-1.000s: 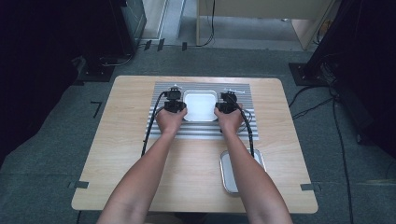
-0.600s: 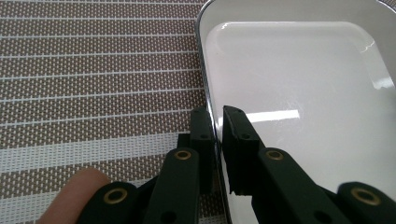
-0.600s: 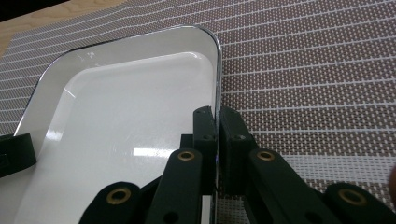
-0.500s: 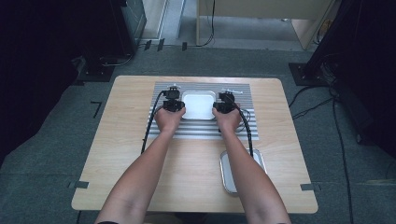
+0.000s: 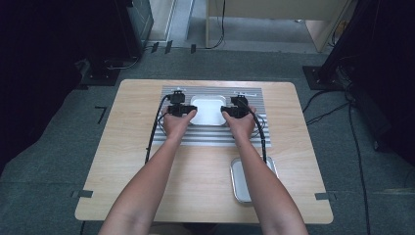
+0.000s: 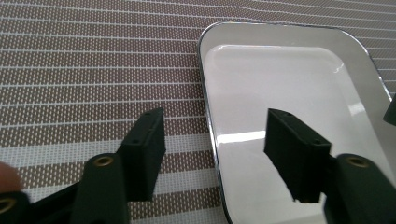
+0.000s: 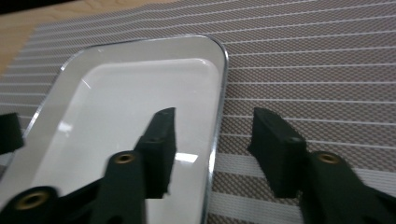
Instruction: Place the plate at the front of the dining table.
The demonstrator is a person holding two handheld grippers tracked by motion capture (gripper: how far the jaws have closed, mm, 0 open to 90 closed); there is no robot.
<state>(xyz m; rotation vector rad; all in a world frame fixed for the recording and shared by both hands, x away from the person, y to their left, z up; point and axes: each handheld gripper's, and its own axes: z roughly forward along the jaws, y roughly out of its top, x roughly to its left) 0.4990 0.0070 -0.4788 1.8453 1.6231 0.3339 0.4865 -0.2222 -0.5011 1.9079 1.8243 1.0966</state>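
Tray (image 5: 208,109) rims between both grippers' spread jaws.

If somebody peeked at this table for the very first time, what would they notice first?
Probably the shiny white tray in the middle of the striped placemat at the far side of the table. The left gripper and the right gripper sit at its two sides, each open with its fingers straddling the tray's rim. A second, metal tray lies nearer the person, partly under the right forearm.

White rectangular tray (image 5: 208,109), rounded corners, thin metallic rim, empty. Lies flat on striped mat (image 5: 211,136), toward far side of table (image 5: 127,147).
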